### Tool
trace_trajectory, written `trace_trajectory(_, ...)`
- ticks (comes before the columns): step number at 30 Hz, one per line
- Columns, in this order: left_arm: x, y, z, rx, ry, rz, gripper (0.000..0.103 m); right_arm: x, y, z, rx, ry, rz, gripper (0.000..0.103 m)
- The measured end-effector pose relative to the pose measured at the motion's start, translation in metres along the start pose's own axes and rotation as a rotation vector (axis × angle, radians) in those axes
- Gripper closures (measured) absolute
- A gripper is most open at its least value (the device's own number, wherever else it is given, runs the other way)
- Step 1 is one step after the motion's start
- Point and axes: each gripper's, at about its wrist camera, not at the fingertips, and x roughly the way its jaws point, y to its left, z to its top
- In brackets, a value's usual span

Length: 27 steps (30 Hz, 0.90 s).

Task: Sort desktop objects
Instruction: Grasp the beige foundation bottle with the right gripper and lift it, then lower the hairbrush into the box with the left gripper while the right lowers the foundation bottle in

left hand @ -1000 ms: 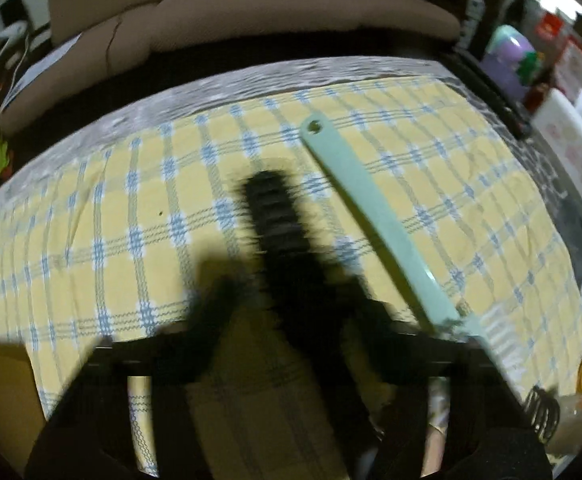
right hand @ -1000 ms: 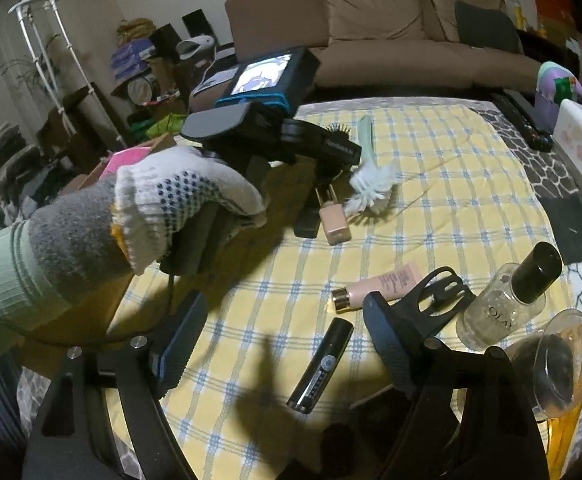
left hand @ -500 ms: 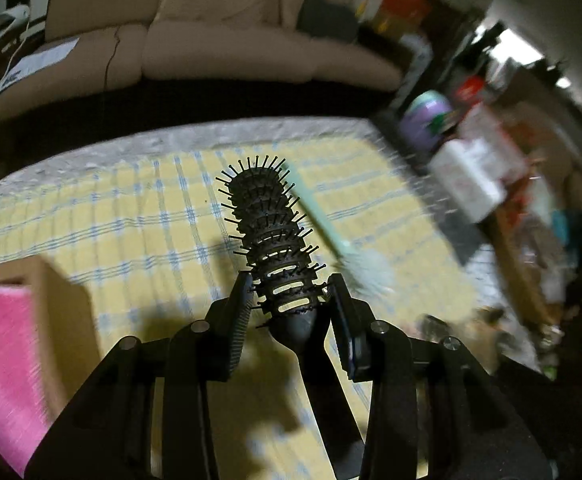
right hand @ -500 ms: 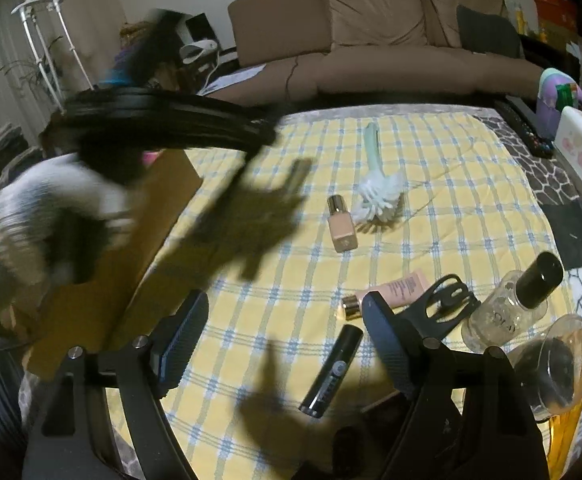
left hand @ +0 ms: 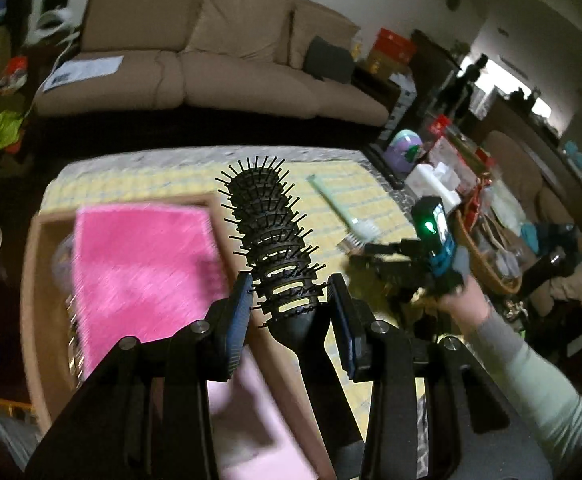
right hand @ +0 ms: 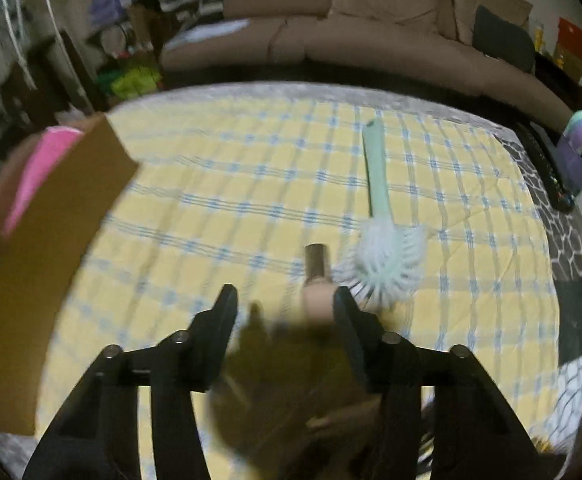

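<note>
The black hairbrush (left hand: 275, 248) stands pinched at its neck in the left tool (left hand: 289, 304), raised above the tabletop (right hand: 219, 200) and over the edge of the cardboard box (left hand: 35, 300) with its pink lining (left hand: 139, 264). Only the left wrist view shows this; the right wrist view shows the box from outside as a brown wall.

The right tool (right hand: 283, 308) has just been closing. Its jaws stand apart with nothing pinched, and the small beige bottle (right hand: 318, 280) lies on the tabletop just inside its right finger, touching or not I cannot tell. The mint dish brush (right hand: 383, 240) lies just beside the bottle. In the left view the right tool is a blurred dark shape in a hand (left hand: 461, 300). Motion blur smears the bottle's base and the box contents.
</note>
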Motion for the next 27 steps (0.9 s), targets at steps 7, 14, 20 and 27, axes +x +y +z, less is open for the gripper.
trace_trajectory(7,-0.039,0.06,-0.041,-0.097,-0.003,0.062,0.067,0.024,0.002,-0.002,-0.038,0.072,-0.019,0.082)
trace_trajectory(14,-0.062,0.101,-0.081,-0.174,0.014,0.091,0.067,-0.024,0.035,-0.016,-0.048,-0.005,0.1,0.082)
trace_trajectory(20,-0.07,0.113,-0.101,-0.171,0.038,0.128,0.067,-0.105,0.125,-0.014,-0.127,-0.121,0.334,0.082)
trace_trajectory(27,-0.047,0.094,-0.121,-0.088,0.113,0.182,0.067,-0.108,0.24,-0.032,-0.237,-0.026,0.515,0.081)
